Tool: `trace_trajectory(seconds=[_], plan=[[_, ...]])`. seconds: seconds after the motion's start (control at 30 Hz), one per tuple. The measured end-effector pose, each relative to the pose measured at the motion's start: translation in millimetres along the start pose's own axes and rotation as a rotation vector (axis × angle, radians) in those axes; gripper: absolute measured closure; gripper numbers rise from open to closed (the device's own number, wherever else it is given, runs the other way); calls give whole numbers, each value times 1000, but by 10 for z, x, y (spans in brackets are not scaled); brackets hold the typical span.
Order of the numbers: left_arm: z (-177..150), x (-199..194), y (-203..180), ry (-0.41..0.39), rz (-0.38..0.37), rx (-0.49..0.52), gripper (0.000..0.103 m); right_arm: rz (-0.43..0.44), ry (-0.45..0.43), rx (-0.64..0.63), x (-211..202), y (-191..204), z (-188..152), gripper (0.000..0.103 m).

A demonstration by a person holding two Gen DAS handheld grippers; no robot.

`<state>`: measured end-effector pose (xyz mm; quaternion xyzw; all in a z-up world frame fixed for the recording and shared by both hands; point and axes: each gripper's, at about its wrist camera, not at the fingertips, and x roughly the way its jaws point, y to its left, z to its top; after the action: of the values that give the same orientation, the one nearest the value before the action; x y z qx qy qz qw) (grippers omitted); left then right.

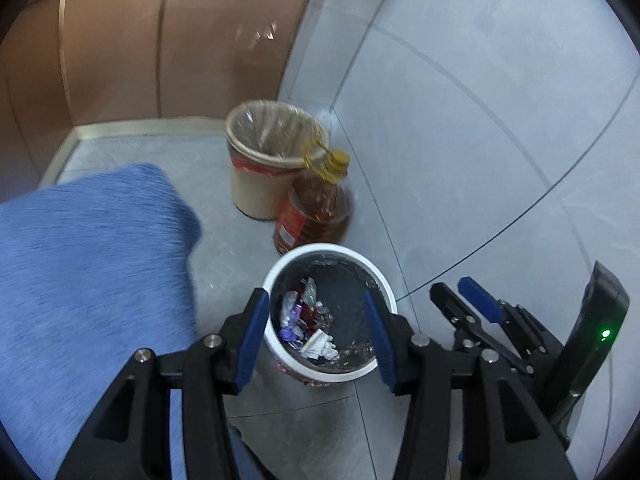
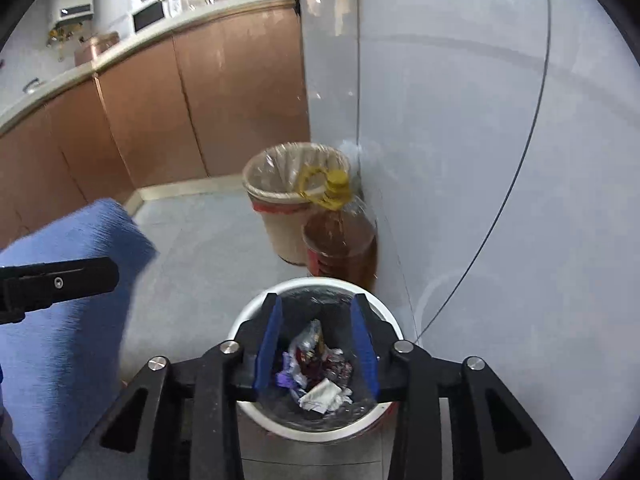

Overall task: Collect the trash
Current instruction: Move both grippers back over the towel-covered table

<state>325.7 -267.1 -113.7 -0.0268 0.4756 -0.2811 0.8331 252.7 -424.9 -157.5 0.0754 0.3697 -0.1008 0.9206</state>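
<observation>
Both claws, left (image 1: 316,334) and right (image 2: 316,346), hang apart and empty over white round plastic bin (image 1: 280,354) on floor. Crumpled wrappers (image 2: 316,372) lie inside bin; amber oil bottle (image 1: 316,210) just behind it.

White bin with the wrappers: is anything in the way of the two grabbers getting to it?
Nothing visible. The white bin sits right below the right gripper and left gripper, both open and empty. The oil bottle stands behind it.
</observation>
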Motion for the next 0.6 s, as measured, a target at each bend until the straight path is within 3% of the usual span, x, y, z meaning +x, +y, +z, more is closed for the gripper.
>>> trace_trajectory(seconds=[0.13, 0.37, 0.6], plan=[[-146, -641, 74, -103, 28, -19, 47, 45, -74, -9, -484, 179, 101, 61], [-488, -1645, 309, -257, 103, -54, 46, 125, -208, -62, -1416, 626, 248, 53], [-1043, -2611, 740, -377, 233, -97, 43, 254, -287, -160, -2083, 1124, 174, 50]])
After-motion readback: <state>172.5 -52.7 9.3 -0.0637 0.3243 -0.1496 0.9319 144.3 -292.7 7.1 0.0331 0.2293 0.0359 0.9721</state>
